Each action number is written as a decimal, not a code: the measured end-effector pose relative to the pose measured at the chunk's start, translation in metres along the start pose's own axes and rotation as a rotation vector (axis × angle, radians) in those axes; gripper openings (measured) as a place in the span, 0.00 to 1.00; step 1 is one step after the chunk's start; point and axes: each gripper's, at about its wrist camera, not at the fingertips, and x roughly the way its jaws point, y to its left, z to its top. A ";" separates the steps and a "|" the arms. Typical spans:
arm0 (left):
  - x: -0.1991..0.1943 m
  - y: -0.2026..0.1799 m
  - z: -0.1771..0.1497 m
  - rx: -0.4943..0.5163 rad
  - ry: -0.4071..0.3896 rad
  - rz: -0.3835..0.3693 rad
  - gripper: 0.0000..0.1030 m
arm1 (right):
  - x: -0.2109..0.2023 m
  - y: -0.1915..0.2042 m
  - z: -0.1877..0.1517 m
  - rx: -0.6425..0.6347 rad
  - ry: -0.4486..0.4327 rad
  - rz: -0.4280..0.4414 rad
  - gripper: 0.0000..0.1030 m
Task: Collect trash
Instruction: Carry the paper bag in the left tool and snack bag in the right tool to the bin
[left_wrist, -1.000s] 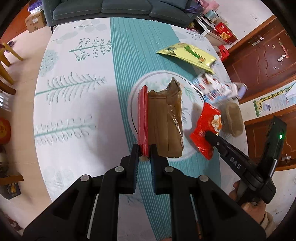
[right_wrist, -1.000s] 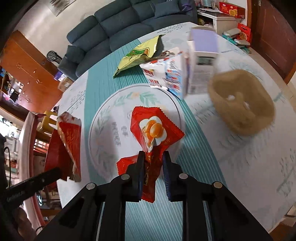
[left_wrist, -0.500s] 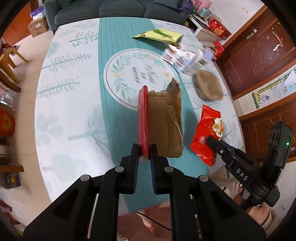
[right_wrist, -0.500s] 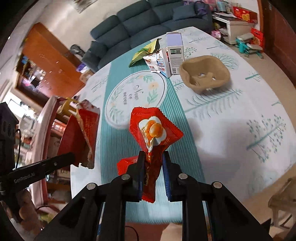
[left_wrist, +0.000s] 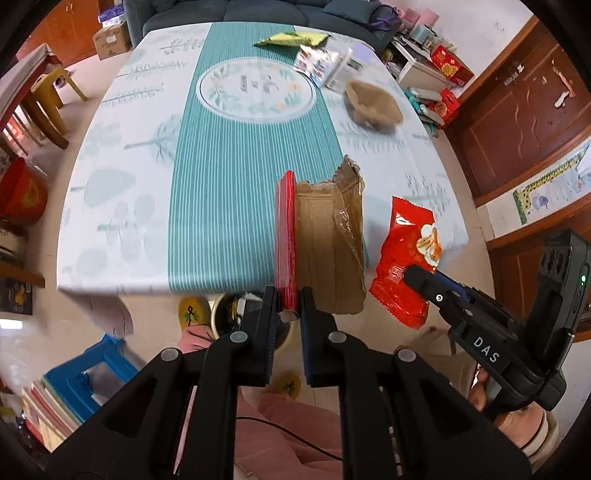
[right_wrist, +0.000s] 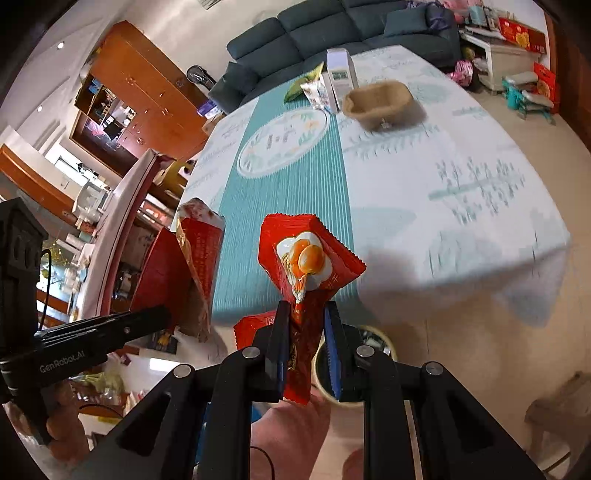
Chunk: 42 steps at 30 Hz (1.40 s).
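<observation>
Your left gripper (left_wrist: 287, 308) is clamped on the bottom edge of a torn red-and-brown cardboard box (left_wrist: 325, 247), its jaws nearly together, and holds it in the air over the near edge of the table (left_wrist: 122, 206). Your right gripper (right_wrist: 304, 334) pinches a red snack wrapper (right_wrist: 306, 266) between almost closed jaws, also off the table, just past its near edge. Below both, on the floor, stands a round waste bin (right_wrist: 369, 338) with a pale rim.

The table carries a white cloth printed with pale green trees, a teal striped runner (left_wrist: 236, 177) down its middle and a round floral medallion (left_wrist: 255, 90) toward the far end. Four things lie on it, all at the far right corner: one yellow-green snack bag (left_wrist: 291, 38), one blue-and-white wrapper (left_wrist: 314, 66), one white carton (right_wrist: 340, 77) and one brown pulp tray (left_wrist: 373, 105).

Beyond the far edge is a dark blue sofa (right_wrist: 332, 29). Wooden cabinets (right_wrist: 144, 96) line the walls, and the floor is pale tile (left_wrist: 77, 328).
</observation>
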 end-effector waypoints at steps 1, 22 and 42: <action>-0.003 -0.004 -0.009 0.006 0.002 0.009 0.09 | -0.002 -0.002 -0.008 0.001 0.009 0.004 0.17; 0.091 0.011 -0.116 0.066 0.175 0.047 0.09 | 0.123 -0.069 -0.127 0.143 0.195 -0.089 0.17; 0.321 0.061 -0.154 0.061 0.259 0.072 0.09 | 0.285 -0.135 -0.187 0.151 0.264 -0.199 0.17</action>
